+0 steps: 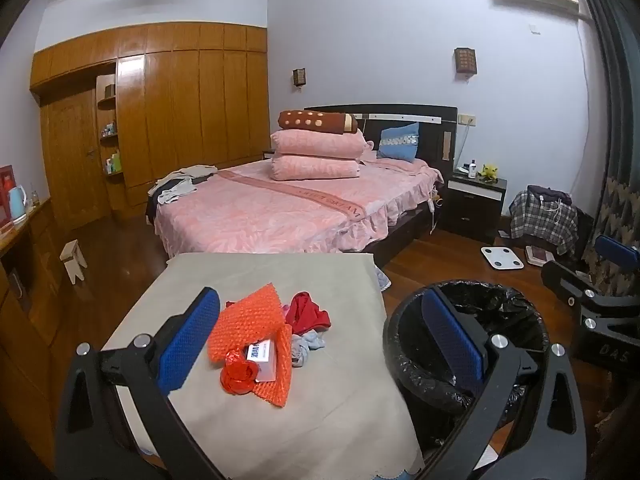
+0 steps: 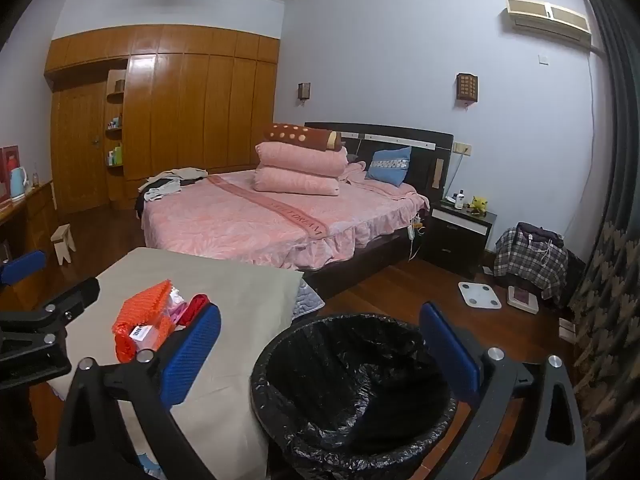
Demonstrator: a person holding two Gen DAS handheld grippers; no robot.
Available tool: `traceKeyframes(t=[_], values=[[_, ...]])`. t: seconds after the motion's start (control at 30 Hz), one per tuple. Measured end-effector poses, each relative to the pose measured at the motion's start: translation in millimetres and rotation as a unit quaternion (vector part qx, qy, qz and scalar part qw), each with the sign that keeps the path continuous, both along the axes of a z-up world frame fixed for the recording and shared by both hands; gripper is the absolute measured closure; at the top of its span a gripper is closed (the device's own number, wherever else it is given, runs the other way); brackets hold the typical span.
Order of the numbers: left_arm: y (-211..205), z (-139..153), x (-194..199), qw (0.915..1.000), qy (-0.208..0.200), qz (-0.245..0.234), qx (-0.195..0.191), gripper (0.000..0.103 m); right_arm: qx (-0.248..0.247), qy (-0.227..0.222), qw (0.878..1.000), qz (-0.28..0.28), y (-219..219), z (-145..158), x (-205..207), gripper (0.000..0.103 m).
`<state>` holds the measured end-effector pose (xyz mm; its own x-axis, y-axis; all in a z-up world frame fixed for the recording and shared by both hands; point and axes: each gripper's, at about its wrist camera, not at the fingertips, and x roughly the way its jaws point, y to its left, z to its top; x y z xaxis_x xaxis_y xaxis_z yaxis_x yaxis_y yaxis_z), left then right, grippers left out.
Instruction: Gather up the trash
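A pile of trash lies on the table [image 1: 280,276] under a beige cloth: orange bubble wrap [image 1: 250,328], a shiny red wrapper [image 1: 238,376], a small white box [image 1: 262,360], a red scrap [image 1: 308,312] and a grey scrap [image 1: 306,346]. My left gripper [image 1: 320,344] hovers open just short of the pile, its blue pads wide apart and bare. To the table's right stands a bin with a black liner [image 2: 340,364]. My right gripper [image 2: 320,354] hangs open over the bin's near rim, holding nothing. The orange bubble wrap [image 2: 140,312] lies to its left.
A pink bed [image 1: 272,208] stands behind the table. A dark nightstand [image 1: 474,200], a white scale [image 1: 502,258] on the wood floor and a chair draped in plaid cloth [image 1: 544,216] are at the right. At the left stands a small stool [image 1: 74,260], with a wooden wardrobe [image 1: 180,112] behind.
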<state>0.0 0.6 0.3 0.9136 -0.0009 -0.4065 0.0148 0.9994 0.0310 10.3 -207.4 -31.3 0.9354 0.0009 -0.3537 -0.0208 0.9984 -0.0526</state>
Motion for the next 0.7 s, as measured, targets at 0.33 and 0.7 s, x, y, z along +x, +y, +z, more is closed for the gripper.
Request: traceKeyframes(t=[0.33,0.7], values=[[5.6,-2.0,-1.3,1.0000,-0.005,0.005,0.002,0.005,-0.002,-0.003,1.000,0.000,3.6,1.7,-2.3,0.006],[12.6,-0.3,-5.7,0.9999,-0.006,0.008,0.000,0.005,-0.001,-0.003,1.000,0.000,3.2,2.1,-1.9,0.006]])
